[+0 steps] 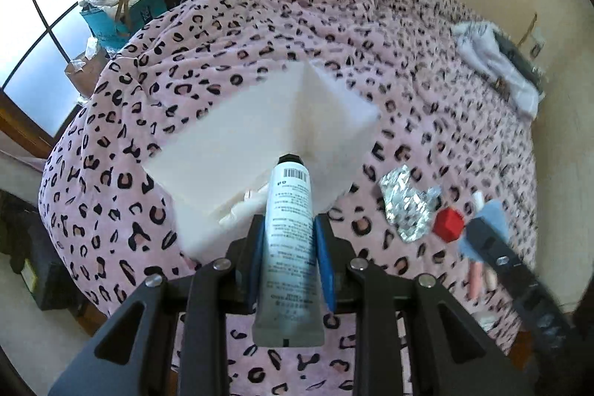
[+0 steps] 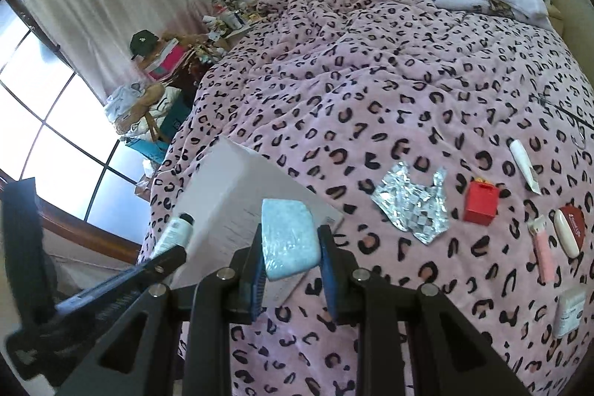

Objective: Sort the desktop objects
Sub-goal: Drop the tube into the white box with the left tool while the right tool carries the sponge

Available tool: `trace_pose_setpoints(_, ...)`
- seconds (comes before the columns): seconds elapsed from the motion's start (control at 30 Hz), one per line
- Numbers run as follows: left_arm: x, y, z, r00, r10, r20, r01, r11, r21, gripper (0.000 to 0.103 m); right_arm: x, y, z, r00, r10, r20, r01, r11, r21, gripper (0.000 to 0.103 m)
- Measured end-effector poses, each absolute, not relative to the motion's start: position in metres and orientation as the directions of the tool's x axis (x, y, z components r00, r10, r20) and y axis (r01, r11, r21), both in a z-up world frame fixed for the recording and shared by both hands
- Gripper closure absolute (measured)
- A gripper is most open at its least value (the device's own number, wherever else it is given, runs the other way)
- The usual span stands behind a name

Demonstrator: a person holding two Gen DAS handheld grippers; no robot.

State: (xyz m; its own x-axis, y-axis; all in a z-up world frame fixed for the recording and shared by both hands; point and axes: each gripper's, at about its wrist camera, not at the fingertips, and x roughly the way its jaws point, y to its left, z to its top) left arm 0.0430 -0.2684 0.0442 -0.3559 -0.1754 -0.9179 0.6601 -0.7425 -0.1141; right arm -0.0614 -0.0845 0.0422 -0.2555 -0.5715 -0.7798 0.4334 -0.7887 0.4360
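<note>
Your left hand-held gripper is clamped on a white tube, its long axis running straight out along the fingers with the black cap forward — and that cap sits right over the near rim of the white box on the bed. So the box lies directly ahead of and below the left gripper; the tube points into the open compartment, where a few pale items already lie, though the blur keeps you from telling what they are.

Your right hand-held gripper is gripping a pale blue wrapped packet, which stands between the pads with its long side across the fingers. From the right wrist view the box is ahead and to the left, with the left gripper between you and its far side.

The left hand is the nearer one: its load is already lined up over the box, so it should probably drop first, and the right should wait clear of it before swinging left.

Well apart to the right, still on the bed, lie the crumpled foil wrapper, the red box, a pink stick and a second white tube.
</note>
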Motion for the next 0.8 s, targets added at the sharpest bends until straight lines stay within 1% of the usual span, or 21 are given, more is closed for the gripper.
trace_pose_setpoints(0.1, 0.041, -0.274, 0.052, -0.367, -0.175, -0.913, 0.655, -0.746, -0.120, 0.076, -0.064, -0.091, 0.043, -0.252, -0.572, -0.781, 0.434, -0.788, 0.437, 0.077)
trace_pose_setpoints(0.2, 0.038, -0.281, 0.047, -0.357, -0.164, -0.920, 0.657, -0.744, -0.122, 0.076, -0.066, -0.096, 0.046, -0.249, -0.578, -0.777, 0.436, -0.783, 0.443, 0.077)
trace_pose_setpoints(0.63, 0.034, -0.299, 0.008, -0.288, -0.139, -0.948, 0.672, -0.735, -0.096, 0.076, -0.065, -0.114, 0.050, -0.245, -0.587, -0.772, 0.451, -0.774, 0.445, 0.077)
trace_pose_setpoints(0.7, 0.034, -0.302, 0.005, -0.285, -0.138, -0.949, 0.671, -0.735, -0.095, 0.074, -0.064, -0.116, 0.050, -0.245, -0.586, -0.772, 0.453, -0.774, 0.443, 0.077)
trace_pose_setpoints(0.77, 0.034, -0.304, 0.005, -0.289, -0.139, -0.947, 0.674, -0.732, -0.099, 0.066, -0.063, -0.118, 0.050, -0.243, -0.586, -0.773, 0.455, -0.772, 0.443, 0.077)
trace_pose_setpoints(0.8, 0.034, -0.305, 0.005, -0.290, -0.143, -0.946, 0.674, -0.732, -0.097, 0.064, -0.063, -0.119, 0.049, -0.241, -0.587, -0.773, 0.457, -0.772, 0.443, 0.077)
